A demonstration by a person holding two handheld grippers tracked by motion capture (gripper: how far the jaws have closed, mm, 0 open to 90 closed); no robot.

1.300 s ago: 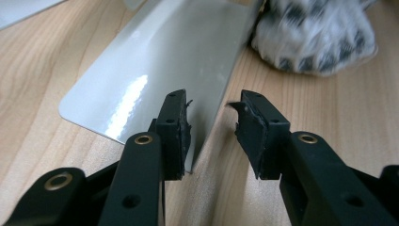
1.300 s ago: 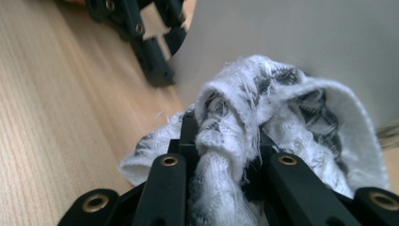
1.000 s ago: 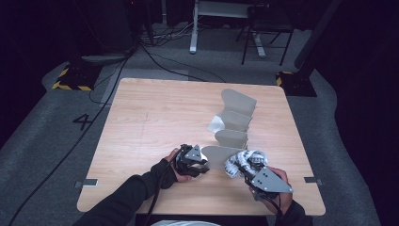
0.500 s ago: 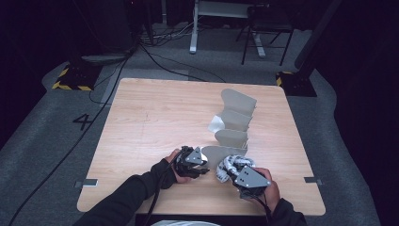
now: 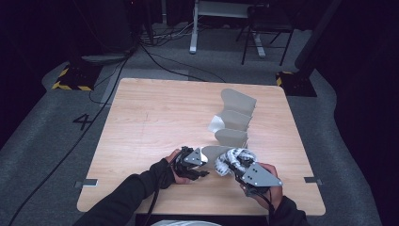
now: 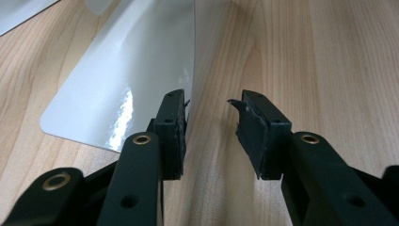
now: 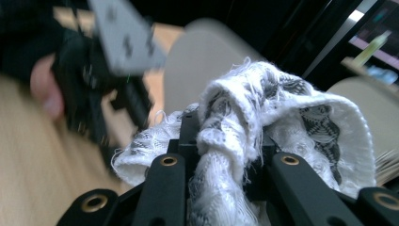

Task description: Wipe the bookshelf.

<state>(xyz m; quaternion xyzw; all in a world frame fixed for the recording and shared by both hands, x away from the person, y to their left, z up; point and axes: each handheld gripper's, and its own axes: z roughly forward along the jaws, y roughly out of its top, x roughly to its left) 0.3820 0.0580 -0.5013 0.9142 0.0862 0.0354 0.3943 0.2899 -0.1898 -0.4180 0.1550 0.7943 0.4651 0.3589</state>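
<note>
Wooden table (image 5: 155, 113), right gripper (image 5: 234, 163) clamping cloth (image 5: 227, 159)

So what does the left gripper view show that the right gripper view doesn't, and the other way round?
Left gripper view adds: the left gripper with its jaws apart, the edge of a glossy grey sheet standing beside one jaw, nothing pinched.

Right gripper view adds: the right gripper shut on a bunched white patterned cloth, with the other hand blurred at the left.

Shared: the wooden table and the grey sheet, whose rounded panels rise behind the cloth.
</note>
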